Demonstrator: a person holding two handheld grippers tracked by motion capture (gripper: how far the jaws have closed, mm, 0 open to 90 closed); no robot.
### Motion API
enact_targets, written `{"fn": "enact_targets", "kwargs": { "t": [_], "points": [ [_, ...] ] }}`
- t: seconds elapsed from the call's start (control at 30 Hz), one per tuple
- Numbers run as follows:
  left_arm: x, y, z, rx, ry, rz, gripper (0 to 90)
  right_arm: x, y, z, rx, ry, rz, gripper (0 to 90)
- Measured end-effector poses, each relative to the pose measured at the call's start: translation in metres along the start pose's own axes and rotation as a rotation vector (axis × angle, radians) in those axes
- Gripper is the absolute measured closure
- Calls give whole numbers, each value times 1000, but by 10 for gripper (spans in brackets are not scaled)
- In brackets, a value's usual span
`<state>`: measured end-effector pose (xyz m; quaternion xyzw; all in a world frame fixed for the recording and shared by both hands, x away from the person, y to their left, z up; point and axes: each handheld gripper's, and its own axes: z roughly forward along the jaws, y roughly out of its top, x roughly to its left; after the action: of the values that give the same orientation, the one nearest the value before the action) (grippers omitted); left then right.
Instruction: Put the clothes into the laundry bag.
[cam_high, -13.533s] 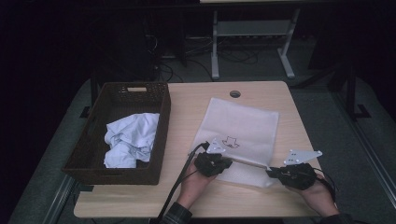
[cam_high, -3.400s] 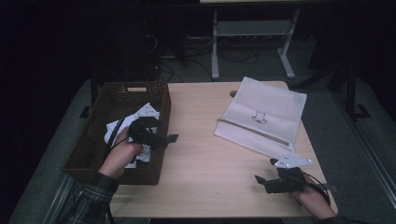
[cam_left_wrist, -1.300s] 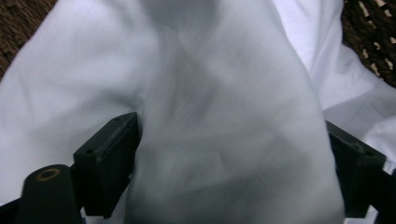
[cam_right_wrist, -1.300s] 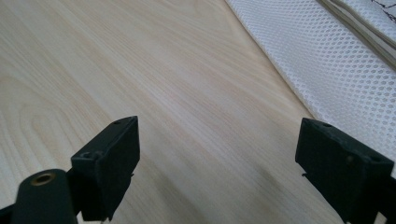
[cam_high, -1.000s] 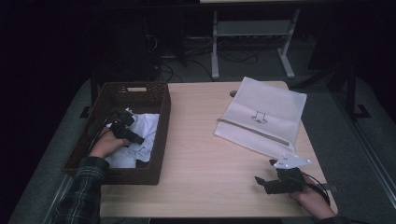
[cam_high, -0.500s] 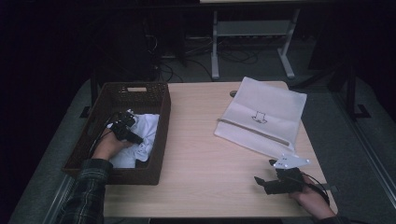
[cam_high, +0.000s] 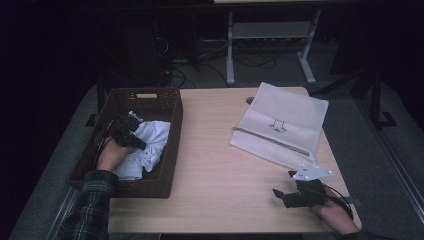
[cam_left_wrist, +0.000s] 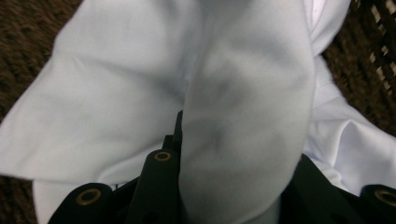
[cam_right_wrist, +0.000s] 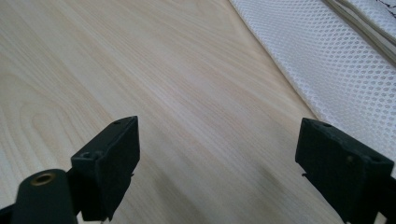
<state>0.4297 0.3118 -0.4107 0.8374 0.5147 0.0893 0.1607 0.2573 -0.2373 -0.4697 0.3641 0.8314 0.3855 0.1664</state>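
Observation:
A crumpled white cloth (cam_high: 150, 142) lies in a dark woven basket (cam_high: 150, 95) at the table's left. My left gripper (cam_high: 132, 140) is down in the basket on the cloth's left side. Its jaws have just been closing, and in the left gripper view a thick fold of the cloth (cam_left_wrist: 243, 93) fills the gap between them, pinched by the left gripper (cam_left_wrist: 233, 158). My right gripper (cam_high: 280, 192) rests near the table's front right edge. In the right gripper view the right gripper (cam_right_wrist: 217, 149) stands open over bare wood with nothing between its fingers.
A white mesh bag (cam_high: 285, 125) lies flat at the table's back right, and its edge (cam_right_wrist: 336, 60) runs just past my right jaw. The light wooden tabletop (cam_high: 215, 150) stretches between basket and bag. A metal stand's legs (cam_high: 265, 45) are on the floor behind.
The left gripper has settled a little deeper onto the cloth in the basket and its jaws have closed around a fold. The right gripper has stayed where it was.

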Motion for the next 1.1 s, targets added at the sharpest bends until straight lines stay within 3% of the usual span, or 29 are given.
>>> {"fn": "enact_targets", "kwargs": {
  "t": [0.2,0.47,0.8,1.1],
  "points": [
    [7,-3,-14,-55,-37,-33,710,0,0,0,-2,-1,1,129],
    [9,-3,-34,-84,-44,-49,710,0,0,0,-2,-1,0,129],
    [10,2,-69,-120,-48,-33,710,0,1,0,-2,-1,1,129],
    [2,6,-102,-175,-65,-4,711,0,2,1,-4,0,-3,129]
  ]
}}
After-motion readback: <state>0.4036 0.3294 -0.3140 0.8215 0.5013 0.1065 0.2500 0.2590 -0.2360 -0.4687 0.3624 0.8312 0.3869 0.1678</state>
